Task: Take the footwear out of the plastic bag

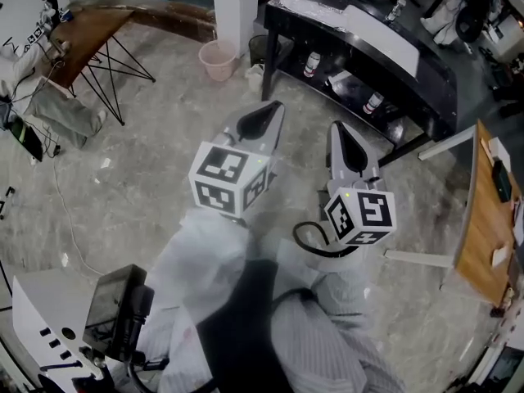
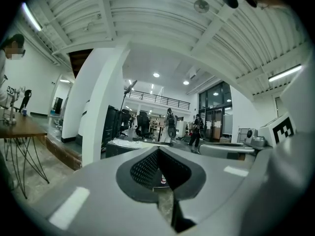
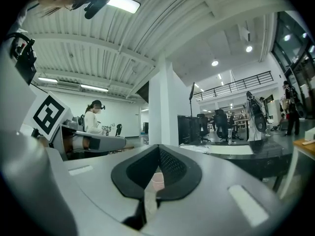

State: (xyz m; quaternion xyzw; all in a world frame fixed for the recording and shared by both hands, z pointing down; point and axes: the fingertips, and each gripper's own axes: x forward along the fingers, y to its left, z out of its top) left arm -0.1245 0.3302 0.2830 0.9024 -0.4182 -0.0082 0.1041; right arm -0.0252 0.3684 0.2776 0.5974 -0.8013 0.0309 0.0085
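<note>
My left claw [image 1: 264,117] and right claw [image 1: 345,142] are both pressed together on nothing, raised above the floor [image 1: 147,187]. No view shows the plastic bag or footwear. I'd find the bag first, then spread both claws before reaching.

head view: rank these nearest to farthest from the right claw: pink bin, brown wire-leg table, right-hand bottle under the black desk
1. right-hand bottle, just beyond the right claw, under the black desk
2. pink bin, up-left, beside the white column
3. brown wire-leg table, far upper left
</note>
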